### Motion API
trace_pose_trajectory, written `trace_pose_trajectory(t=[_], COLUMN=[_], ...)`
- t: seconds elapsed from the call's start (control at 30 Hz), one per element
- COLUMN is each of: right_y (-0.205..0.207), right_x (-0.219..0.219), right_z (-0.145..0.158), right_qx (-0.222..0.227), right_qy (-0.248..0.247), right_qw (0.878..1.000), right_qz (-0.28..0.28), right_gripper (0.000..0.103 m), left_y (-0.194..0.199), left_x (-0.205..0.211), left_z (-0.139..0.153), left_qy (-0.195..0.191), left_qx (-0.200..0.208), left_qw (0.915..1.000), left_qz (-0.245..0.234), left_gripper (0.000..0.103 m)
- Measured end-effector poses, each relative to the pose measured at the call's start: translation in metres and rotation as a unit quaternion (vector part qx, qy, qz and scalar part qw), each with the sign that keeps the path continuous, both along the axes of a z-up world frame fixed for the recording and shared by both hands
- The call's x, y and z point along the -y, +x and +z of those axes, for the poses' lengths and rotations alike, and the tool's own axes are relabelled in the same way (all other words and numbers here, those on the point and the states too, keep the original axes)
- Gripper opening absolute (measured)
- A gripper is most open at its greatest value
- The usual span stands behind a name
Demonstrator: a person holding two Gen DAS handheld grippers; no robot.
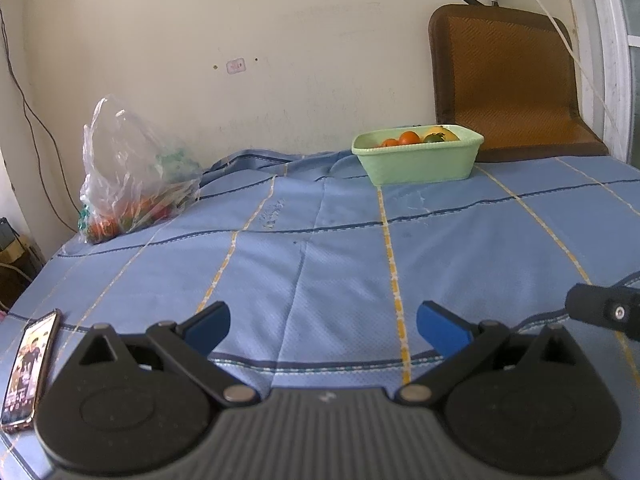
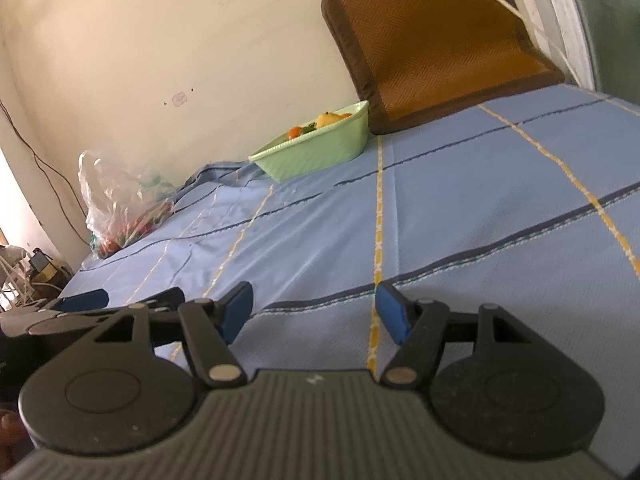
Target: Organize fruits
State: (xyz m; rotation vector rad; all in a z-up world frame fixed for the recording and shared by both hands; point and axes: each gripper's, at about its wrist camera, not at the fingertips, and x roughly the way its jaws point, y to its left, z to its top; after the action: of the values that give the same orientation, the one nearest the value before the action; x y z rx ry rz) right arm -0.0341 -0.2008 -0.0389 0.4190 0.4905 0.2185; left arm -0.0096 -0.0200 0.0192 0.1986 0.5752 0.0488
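A pale green basin [image 1: 420, 162] stands at the far side of the blue cloth, holding orange tomatoes [image 1: 409, 137] and a yellow fruit [image 1: 442, 133]; it also shows in the right wrist view [image 2: 320, 152]. A clear plastic bag [image 1: 132, 176] with red and green fruit sits at the far left, also seen in the right wrist view [image 2: 120, 204]. My left gripper [image 1: 323, 328] is open and empty, low over the near cloth. My right gripper [image 2: 314, 312] is open and empty, tilted, beside the left one.
A phone [image 1: 30, 368] lies at the near left edge of the blue checked tablecloth [image 1: 320, 248]. A brown woven mat [image 1: 508, 80] leans on the wall behind the basin. Cables hang at the left wall. Part of the right gripper [image 1: 604, 308] shows at right.
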Motion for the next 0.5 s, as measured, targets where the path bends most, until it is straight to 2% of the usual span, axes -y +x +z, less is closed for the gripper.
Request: trace_pose_trajectory(t=[0.5], right_y=[0.0014], right_x=[-0.0028], right_z=[0.0009], right_qx=[0.008], right_qy=[-0.008], right_qw=[1.000], right_qz=[-0.002], right_gripper=[0.070], left_y=[0.0005], left_x=[-0.0056], left_z=[0.0053], left_qy=[-0.011], left_qx=[0.018], left_qw=[0.9998], left_qz=[0.003], left_gripper=[0.103])
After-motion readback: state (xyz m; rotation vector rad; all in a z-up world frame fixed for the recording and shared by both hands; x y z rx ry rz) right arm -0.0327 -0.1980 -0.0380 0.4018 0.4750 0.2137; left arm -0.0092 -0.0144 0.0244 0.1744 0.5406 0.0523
